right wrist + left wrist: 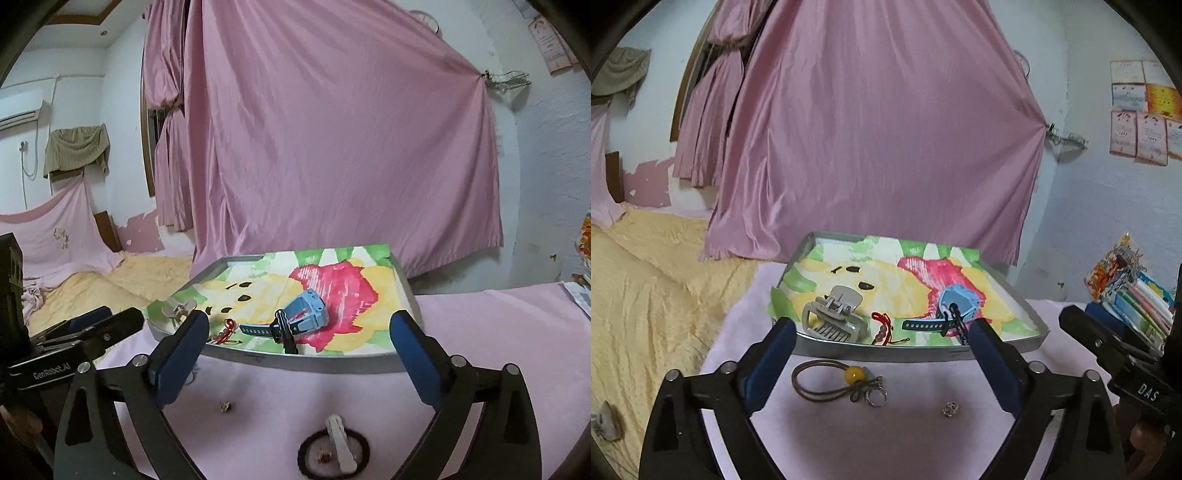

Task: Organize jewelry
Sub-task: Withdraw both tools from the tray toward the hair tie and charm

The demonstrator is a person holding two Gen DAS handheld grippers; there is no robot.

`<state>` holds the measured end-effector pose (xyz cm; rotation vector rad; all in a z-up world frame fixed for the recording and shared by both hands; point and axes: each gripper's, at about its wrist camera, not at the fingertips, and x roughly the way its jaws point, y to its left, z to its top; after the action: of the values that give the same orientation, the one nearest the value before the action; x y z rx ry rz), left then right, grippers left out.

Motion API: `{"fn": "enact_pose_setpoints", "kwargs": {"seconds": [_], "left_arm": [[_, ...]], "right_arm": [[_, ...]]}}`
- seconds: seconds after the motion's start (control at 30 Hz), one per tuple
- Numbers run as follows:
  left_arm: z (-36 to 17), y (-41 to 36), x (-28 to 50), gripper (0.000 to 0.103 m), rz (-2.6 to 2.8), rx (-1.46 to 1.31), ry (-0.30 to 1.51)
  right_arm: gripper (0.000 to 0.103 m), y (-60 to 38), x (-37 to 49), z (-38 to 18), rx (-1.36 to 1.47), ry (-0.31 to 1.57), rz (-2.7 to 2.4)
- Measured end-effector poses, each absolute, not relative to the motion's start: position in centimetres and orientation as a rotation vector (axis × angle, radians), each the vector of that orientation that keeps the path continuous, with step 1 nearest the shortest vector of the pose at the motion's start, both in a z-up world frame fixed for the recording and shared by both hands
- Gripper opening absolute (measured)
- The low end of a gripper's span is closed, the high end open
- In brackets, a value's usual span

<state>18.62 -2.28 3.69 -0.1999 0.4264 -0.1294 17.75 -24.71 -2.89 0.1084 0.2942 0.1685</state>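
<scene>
A metal tray [916,353] with a colourful paper lining holds a grey claw hair clip [833,314], a red bead bracelet [882,328] and a blue watch [955,304]. The tray [314,363] and watch [303,317] also show in the right wrist view. On the pink cloth before the tray lie a brown hair tie with a yellow bead [831,380], a ring [876,398] and a small earring [949,408]. My left gripper [882,332] is open and empty above them. My right gripper [299,325] is open and empty; a black hair tie with a white clip [334,448] lies below it.
A yellow blanket [646,295] covers the bed at left. A pink curtain [879,129] hangs behind the tray. Stacked books and packets [1134,295] sit at the right. The right gripper's body [1126,365] is close on the left gripper's right side.
</scene>
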Motion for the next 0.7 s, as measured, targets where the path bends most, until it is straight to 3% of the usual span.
{"fn": "enact_pose_setpoints", "kwargs": {"seconds": [0.7], "left_arm": [[1.9, -1.9, 12.3, 0.102, -0.104, -0.125, 0.329]], "right_arm": [[0.098, -25.1, 11.0, -5.1, 0.051, 0.252, 0.099]]}}
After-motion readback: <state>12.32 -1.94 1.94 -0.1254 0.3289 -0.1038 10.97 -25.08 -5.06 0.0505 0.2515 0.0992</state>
